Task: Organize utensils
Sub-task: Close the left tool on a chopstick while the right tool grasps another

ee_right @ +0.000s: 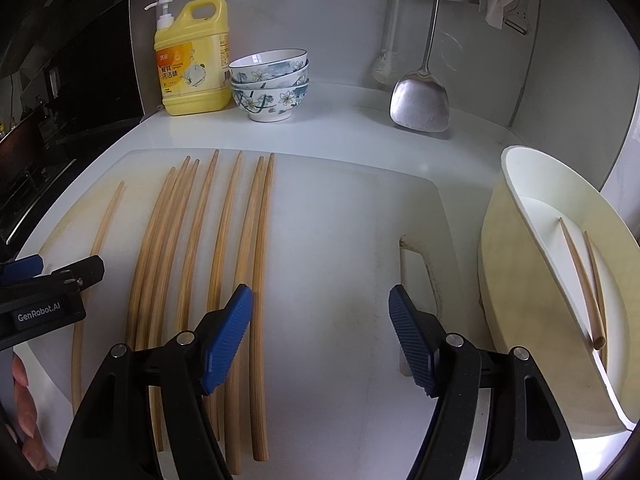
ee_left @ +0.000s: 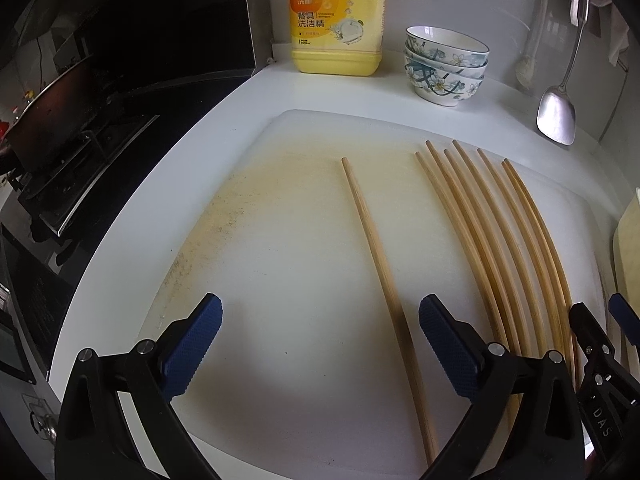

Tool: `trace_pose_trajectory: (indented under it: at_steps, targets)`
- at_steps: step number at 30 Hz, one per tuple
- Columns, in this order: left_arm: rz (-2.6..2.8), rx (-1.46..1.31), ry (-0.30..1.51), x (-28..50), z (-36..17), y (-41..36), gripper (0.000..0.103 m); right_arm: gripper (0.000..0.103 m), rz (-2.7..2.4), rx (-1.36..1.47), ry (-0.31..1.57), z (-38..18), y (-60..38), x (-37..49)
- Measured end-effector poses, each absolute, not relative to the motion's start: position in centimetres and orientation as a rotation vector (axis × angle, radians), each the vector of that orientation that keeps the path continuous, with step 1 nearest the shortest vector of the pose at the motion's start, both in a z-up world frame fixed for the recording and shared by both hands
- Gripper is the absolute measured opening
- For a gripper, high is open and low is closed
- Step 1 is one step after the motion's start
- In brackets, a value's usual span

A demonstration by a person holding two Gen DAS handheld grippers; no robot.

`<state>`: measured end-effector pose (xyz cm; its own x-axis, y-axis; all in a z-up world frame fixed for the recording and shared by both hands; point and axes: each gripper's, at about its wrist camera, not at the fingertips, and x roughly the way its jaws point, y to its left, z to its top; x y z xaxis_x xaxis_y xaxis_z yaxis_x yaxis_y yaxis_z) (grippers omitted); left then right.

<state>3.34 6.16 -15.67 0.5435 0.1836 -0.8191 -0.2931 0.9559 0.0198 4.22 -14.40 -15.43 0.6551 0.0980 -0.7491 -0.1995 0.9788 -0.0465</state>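
Note:
A single wooden chopstick [ee_left: 380, 272] lies on the white cutting board [ee_left: 280, 220], apart from a row of several chopsticks [ee_left: 500, 240] to its right. My left gripper [ee_left: 320, 320] is open above the board. The single chopstick runs between its fingers, close to the right one, and neither pad presses on it. My right gripper [ee_right: 320, 300] is open over bare board [ee_right: 340, 220], its left finger above the right end of the chopstick row [ee_right: 200, 260]. A cream utensil holder [ee_right: 520, 280] at the right holds two chopsticks [ee_right: 580, 276].
A yellow detergent bottle [ee_right: 192, 64], stacked flowered bowls [ee_right: 272, 84] and a metal spatula [ee_right: 420, 100] stand along the back wall. A stove with a pan [ee_left: 60, 120] is on the left. Each gripper shows at the edge of the other's view: the left gripper [ee_right: 66, 264], the right gripper [ee_left: 596, 308].

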Motion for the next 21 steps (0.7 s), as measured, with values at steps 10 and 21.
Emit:
trace_pose_trajectory:
  at_steps: [10,21]
  targets:
    - [0.255,-0.137,0.938,4.3,-15.6,5.8,0.09,0.043,0.232,-0.131,0.836,-15.7,-13.1,5.1]
    - [0.168,-0.105,0.935,4.2,-14.8,3.8,0.019,0.023,0.269,-0.141,0.831,-15.8,-12.3,5.1]
